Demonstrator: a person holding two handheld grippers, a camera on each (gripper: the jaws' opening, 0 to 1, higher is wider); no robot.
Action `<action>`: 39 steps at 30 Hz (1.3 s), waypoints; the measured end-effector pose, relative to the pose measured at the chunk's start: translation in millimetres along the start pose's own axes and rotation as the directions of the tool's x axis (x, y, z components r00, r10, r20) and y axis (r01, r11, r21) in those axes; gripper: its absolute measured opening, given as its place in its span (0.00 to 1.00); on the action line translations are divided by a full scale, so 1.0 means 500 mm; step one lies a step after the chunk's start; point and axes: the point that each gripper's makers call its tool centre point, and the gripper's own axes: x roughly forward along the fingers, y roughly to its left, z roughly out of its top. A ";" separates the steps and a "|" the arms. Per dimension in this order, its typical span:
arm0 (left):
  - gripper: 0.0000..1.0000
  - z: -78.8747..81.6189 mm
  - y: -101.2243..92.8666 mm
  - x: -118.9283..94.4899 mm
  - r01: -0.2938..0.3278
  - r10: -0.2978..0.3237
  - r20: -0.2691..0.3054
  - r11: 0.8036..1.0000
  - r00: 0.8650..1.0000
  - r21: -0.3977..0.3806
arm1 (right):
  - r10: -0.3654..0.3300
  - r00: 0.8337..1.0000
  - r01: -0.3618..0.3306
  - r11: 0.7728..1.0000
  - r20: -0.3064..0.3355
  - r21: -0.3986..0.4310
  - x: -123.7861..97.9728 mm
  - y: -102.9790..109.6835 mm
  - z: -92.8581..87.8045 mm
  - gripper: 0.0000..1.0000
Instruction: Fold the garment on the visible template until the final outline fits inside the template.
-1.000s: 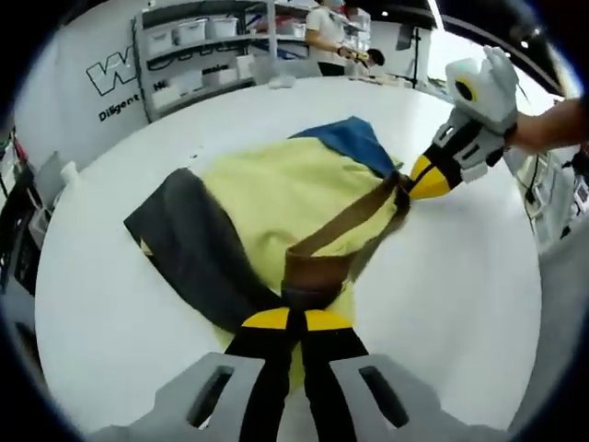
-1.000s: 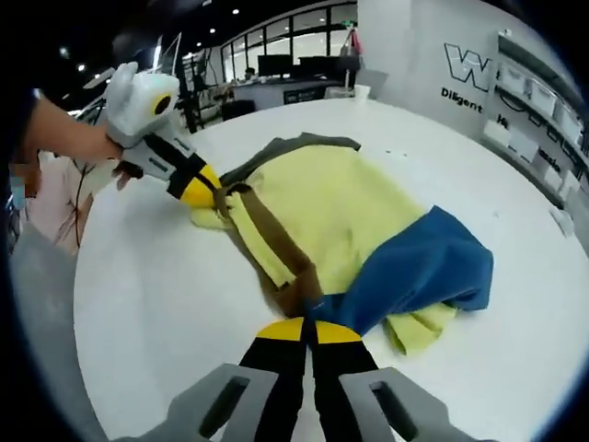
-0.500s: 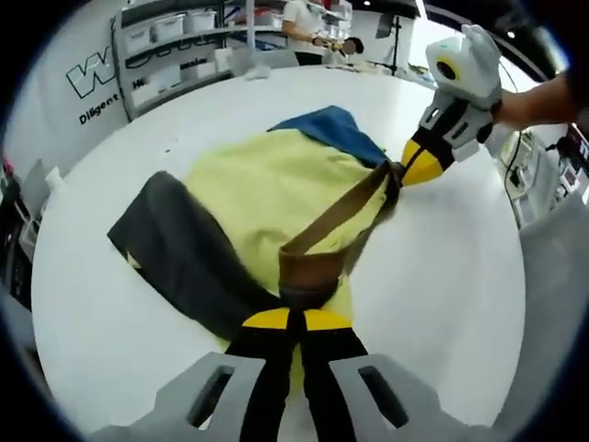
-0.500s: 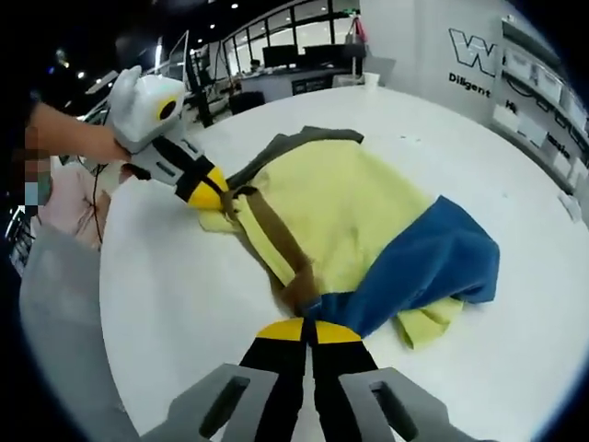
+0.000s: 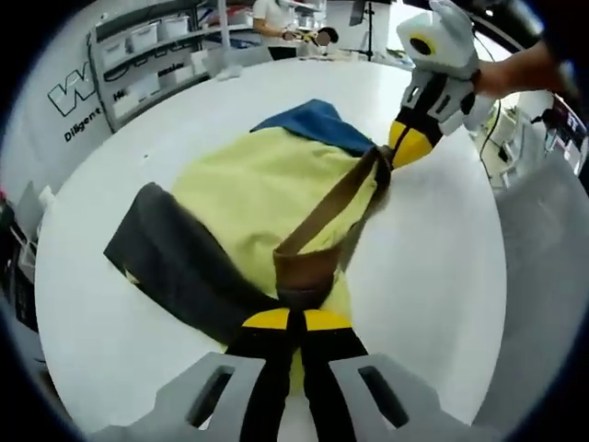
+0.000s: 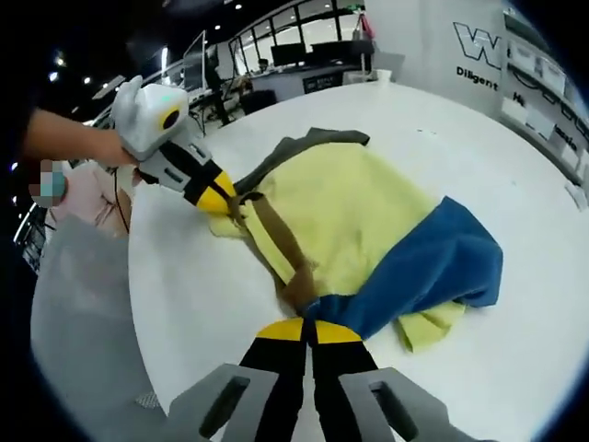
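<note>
1. Left gripper view: the left hand-held gripper (image 5: 291, 319) at bottom centre has its jaws pressed together, pinching the brown band of the garment (image 5: 267, 184).
2. Mid-frame, the garment lies on the round white worktop (image 5: 442, 276), yellow body central, dark sleeve (image 5: 170, 262) lower left, blue sleeve (image 5: 308, 124) toward the top.
3. Right gripper view: the right hand-held gripper (image 6: 301, 331) at bottom centre is clamped on the band's other end, beside the blue sleeve.
4. Upper left there, a hand (image 6: 97, 147) holds the left hand-held gripper.
</note>
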 end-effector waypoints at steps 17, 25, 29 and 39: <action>0.04 -0.009 -0.068 -0.054 -0.014 0.014 0.007 1.000 1.000 0.025 | 0.089 0.996 -0.091 0.993 0.028 0.077 -0.036 0.084 -0.034 0.00; 0.04 -0.017 -0.095 -0.082 -0.036 0.035 0.026 0.999 0.999 0.036 | 0.107 0.992 -0.114 0.986 0.062 0.123 -0.051 0.100 -0.049 0.00; 0.04 -0.029 -0.108 -0.088 -0.039 0.038 0.024 0.999 0.999 0.035 | 0.117 0.990 -0.128 0.982 0.083 0.142 -0.054 0.114 -0.054 0.00; 0.04 -0.035 -0.129 -0.109 -0.063 0.062 0.019 0.998 0.998 0.029 | 0.171 0.983 -0.176 0.982 0.068 0.069 -0.066 0.171 -0.049 0.00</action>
